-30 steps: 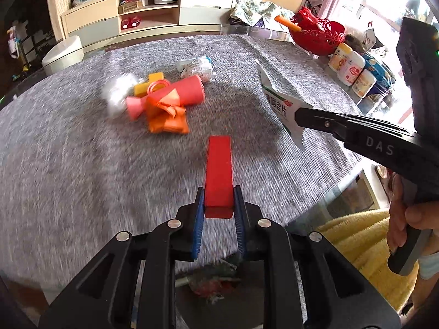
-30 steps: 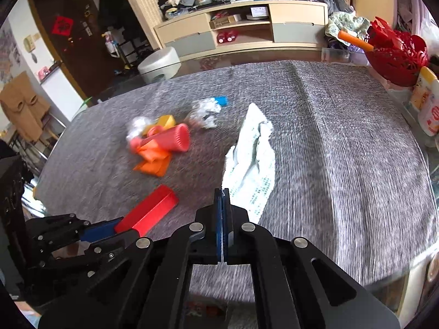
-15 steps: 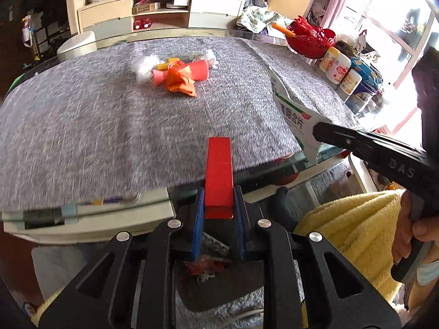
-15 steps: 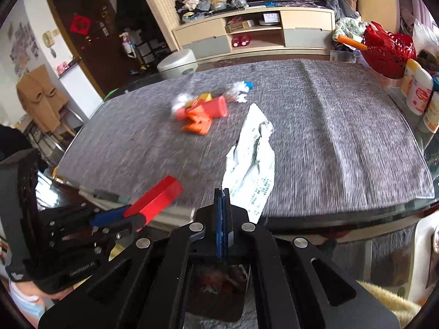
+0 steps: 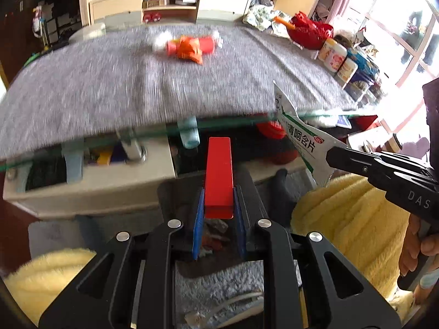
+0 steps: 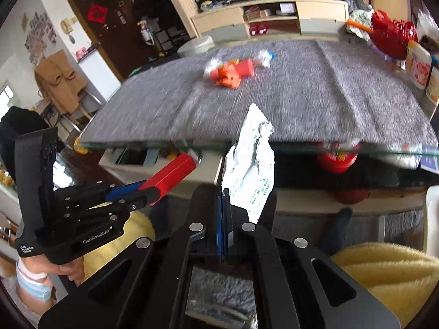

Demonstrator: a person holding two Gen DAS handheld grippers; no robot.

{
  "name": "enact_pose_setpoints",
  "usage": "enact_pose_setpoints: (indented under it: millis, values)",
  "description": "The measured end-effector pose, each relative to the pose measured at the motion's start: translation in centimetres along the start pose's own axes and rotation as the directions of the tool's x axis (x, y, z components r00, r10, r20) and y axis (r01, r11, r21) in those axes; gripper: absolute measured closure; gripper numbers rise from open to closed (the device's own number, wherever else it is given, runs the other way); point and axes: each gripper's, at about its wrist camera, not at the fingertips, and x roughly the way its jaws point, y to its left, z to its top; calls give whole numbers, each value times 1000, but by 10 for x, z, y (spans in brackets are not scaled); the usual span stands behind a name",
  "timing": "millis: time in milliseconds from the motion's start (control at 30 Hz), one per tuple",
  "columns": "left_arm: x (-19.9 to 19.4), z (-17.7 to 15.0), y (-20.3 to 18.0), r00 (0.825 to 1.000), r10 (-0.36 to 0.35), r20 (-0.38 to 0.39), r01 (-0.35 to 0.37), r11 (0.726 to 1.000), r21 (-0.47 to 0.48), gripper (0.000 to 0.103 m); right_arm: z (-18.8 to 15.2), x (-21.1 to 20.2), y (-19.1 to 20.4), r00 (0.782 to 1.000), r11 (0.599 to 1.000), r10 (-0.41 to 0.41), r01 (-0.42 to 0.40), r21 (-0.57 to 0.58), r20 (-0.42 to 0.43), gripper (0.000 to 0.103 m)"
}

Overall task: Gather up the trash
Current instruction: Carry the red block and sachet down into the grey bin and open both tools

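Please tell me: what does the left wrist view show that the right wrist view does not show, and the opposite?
Only the left wrist view shows the printed front of the white sachet, the window at right, and the hand holding the right gripper.

Only the right wrist view shows the dark door, the coat on a chair, and the whole left gripper from the side.

Both show the red box, clamped by the left gripper, the sachet pinched by the right, the grey cloth and the orange trash pile.
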Motion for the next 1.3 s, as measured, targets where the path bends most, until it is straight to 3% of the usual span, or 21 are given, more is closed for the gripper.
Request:
enact_pose_setpoints:
  millis: [200, 433, 667, 933, 1067, 1100, 1167, 1200, 1233, 1300]
  values:
    - [18, -30, 8, 998, -3, -57, 1, 1000, -26, 84, -28, 28, -2, 994, 999, 35, -32, 32, -106, 101]
    - [47, -47, 18, 991, -1, -131, -5, 999, -50, 84, -45, 78, -14, 972, 996, 47, -28, 83, -229, 101]
    - [82, -58, 25, 972, -20, -234, 1, 997, -81, 84, -47, 112, -19, 957, 998, 4, 16, 66, -289, 101]
    - [95, -56, 29, 963, -30, -268, 3, 995, -100, 84, -38, 128, -23, 947, 996, -18, 46, 80, -320, 97]
    - [91, -48, 30, 968, -10, -251, -14, 996, -93, 60, -30, 124, -29, 951, 992, -72, 100, 77, -300, 96]
    - [88, -47, 30, 970, -2, -245, -20, 996, -88, 59, -29, 122, -31, 952, 991, -79, 107, 79, -295, 93]
    - [85, -44, 31, 972, 3, -235, -24, 996, -87, 57, -25, 117, -35, 958, 989, -89, 118, 94, -274, 61]
    - [82, -42, 32, 974, 9, -228, -29, 996, -87, 55, -23, 112, -37, 963, 986, -108, 136, 99, -248, 31]
    - [80, -40, 33, 975, 14, -222, -33, 996, -85, 53, -21, 107, -38, 967, 984, -128, 152, 97, -220, 23]
    - [74, -36, 33, 978, 22, -207, -39, 996, -81, 48, -16, 100, -39, 971, 983, -139, 159, 89, -195, 22]
